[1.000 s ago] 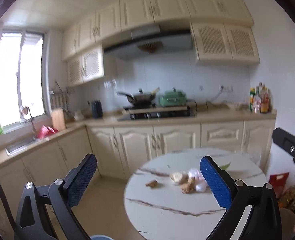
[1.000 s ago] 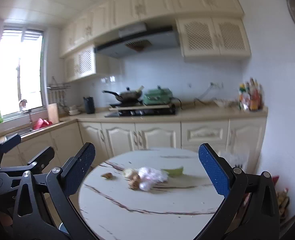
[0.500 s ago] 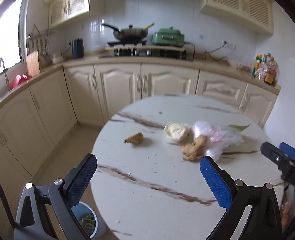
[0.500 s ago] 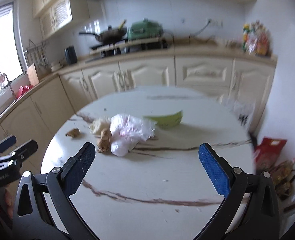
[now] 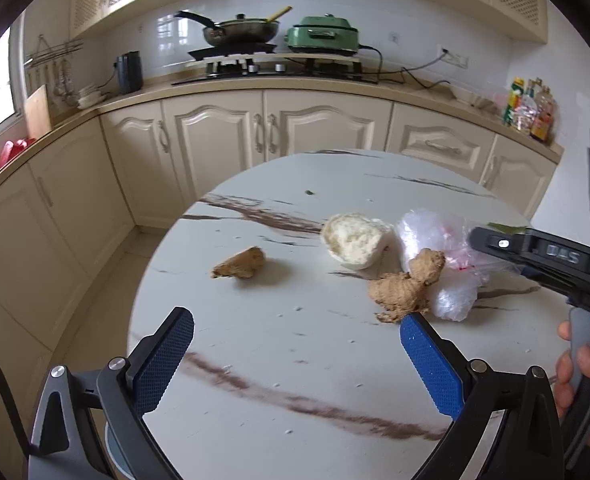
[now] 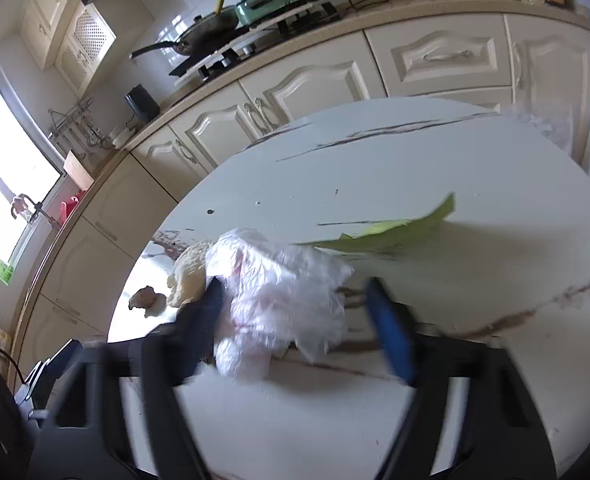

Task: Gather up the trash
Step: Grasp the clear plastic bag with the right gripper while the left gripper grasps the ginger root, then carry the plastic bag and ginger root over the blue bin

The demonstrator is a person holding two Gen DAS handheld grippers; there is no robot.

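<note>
On the round marble table (image 5: 279,364) lie a small ginger piece (image 5: 239,264), a torn white bun (image 5: 353,240), a larger ginger root (image 5: 405,290) and a crumpled clear plastic bag (image 5: 443,252). My left gripper (image 5: 295,350) hovers open over the near table edge, nothing between its blue pads. In the right wrist view the plastic bag (image 6: 283,292) sits between the jaws of my right gripper (image 6: 299,320), which are closing. The left pad touches the bag's edge and the right pad (image 6: 387,332) stands a little off it. A green leaf (image 6: 395,228) lies just beyond the bag.
Cream kitchen cabinets (image 5: 223,136) curve behind the table, with a stove, wok (image 5: 239,32) and green cooker (image 5: 323,36) on the counter. A pale blue bin (image 5: 113,454) shows on the floor under my left gripper. A hand (image 5: 583,376) holds the right gripper's handle.
Both grippers came down and forward over the table and tilted downward. The right gripper's jaws narrowed from wide open to either side of the plastic bag.
</note>
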